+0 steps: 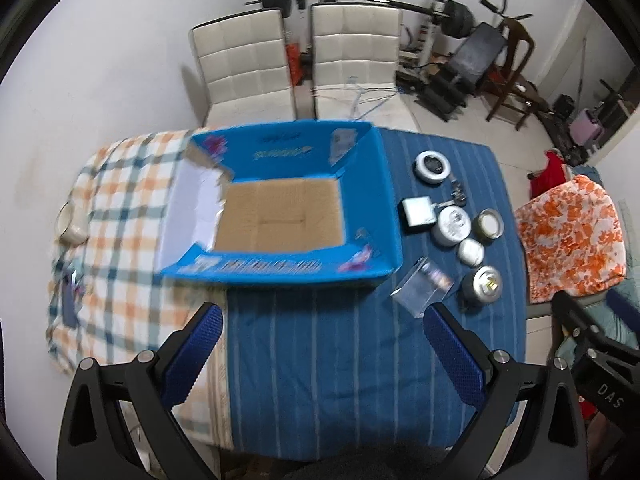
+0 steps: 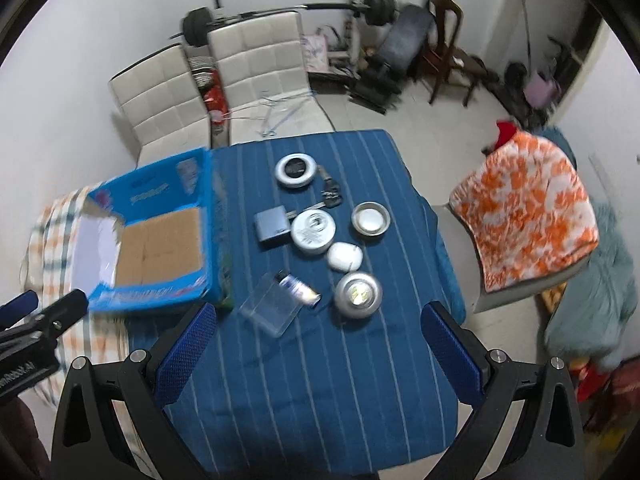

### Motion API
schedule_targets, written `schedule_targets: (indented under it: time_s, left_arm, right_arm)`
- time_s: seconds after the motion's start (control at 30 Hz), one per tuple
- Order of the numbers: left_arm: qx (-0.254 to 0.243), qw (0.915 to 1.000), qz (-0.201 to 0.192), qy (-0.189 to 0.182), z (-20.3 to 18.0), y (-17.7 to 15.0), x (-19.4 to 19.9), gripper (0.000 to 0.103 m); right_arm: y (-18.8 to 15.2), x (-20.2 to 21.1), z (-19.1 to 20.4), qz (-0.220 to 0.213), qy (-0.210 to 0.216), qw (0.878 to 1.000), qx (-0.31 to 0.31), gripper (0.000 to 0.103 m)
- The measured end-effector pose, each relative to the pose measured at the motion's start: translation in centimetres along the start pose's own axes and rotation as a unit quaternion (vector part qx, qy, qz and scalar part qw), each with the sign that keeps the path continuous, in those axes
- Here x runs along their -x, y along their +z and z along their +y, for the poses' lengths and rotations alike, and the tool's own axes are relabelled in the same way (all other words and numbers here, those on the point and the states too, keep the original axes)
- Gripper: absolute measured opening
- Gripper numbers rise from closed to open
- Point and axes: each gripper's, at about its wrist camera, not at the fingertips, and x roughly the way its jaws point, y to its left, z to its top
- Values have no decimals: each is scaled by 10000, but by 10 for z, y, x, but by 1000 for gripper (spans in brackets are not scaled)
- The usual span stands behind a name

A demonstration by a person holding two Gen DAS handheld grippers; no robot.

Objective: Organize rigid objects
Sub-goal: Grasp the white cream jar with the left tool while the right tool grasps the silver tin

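An open blue cardboard box [image 1: 276, 208] [image 2: 156, 240] with a bare brown floor sits on the table's left half. To its right on the blue striped cloth [image 2: 320, 360] lie several small objects: a round silver clock [image 2: 297, 171], keys [image 2: 330, 194], a grey square box [image 2: 273, 223], a white round tin [image 2: 313, 232], a metal dish [image 2: 371, 218], a white pebble-shaped case [image 2: 345, 257], a silver puck light [image 2: 357, 293] and a clear plastic case [image 2: 272, 309]. My left gripper [image 1: 322, 350] is open and empty above the cloth before the box. My right gripper [image 2: 316, 350] is open and empty, near the clear case.
A checkered cloth [image 1: 120, 200] covers the table's left end with a pale candle jar [image 1: 72, 222] on it. Two white chairs [image 1: 296, 48] stand behind the table. A chair with an orange-white cover [image 2: 528, 208] stands at the right. Gym equipment [image 1: 460, 52] fills the far corner.
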Motion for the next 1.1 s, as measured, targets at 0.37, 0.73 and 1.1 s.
schedule_targets:
  time_s: [0.37, 0.73, 1.1]
  left_arm:
    - [-706, 9952, 534, -419, -107, 107, -132, 103]
    - [-709, 9871, 1346, -492, -155, 113, -233, 103]
    - [-970, 9717, 2030, -721, -193, 89, -282, 88]
  right_arm:
    - [94, -233, -83, 1057, -386, 9914, -668, 95]
    - [100, -350, -85, 1719, 39, 9846, -315, 68]
    - [67, -339, -145, 1945, 23, 9807, -219, 68]
